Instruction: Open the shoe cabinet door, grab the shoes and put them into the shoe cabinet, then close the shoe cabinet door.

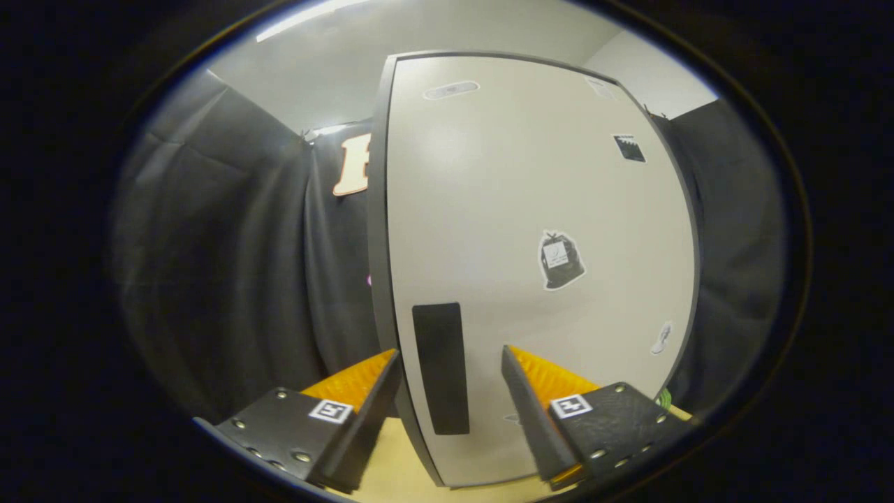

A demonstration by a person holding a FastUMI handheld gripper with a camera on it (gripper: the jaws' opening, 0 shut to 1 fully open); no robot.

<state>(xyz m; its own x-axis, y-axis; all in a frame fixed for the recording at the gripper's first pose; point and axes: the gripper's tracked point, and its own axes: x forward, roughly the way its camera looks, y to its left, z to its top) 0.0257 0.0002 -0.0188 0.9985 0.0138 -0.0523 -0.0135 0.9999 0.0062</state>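
Shoe cabinet door (538, 209): pale flat panel with a dark edge band, standing upright directly ahead of the gripper (450, 363), very close. Appears shut against the cabinet body; interior hidden, so contents cannot be told. No shoes to note here.

Handle (440, 368): dark upright rectangle low on the door near its left edge, probably a recessed pull, though depth is hard to judge. It sits between the two fingers, which straddle it without touching. Jaws open wide, nothing held. Left finger lies just outside the door's left edge, right finger over the door face.

Handling, as judgement: rigid board, smooth and likely slick on its face, so no purchase there. Best hold is the handle or the left edge band; a hinged door should swing light, pulled steadily along its arc. Hinge presumably on the right side.

Stickers (560, 260) scattered on the door face. Light wooden worktop (394, 464) under the cabinet. Black cloth wall (230, 244) behind, pale ceiling above.
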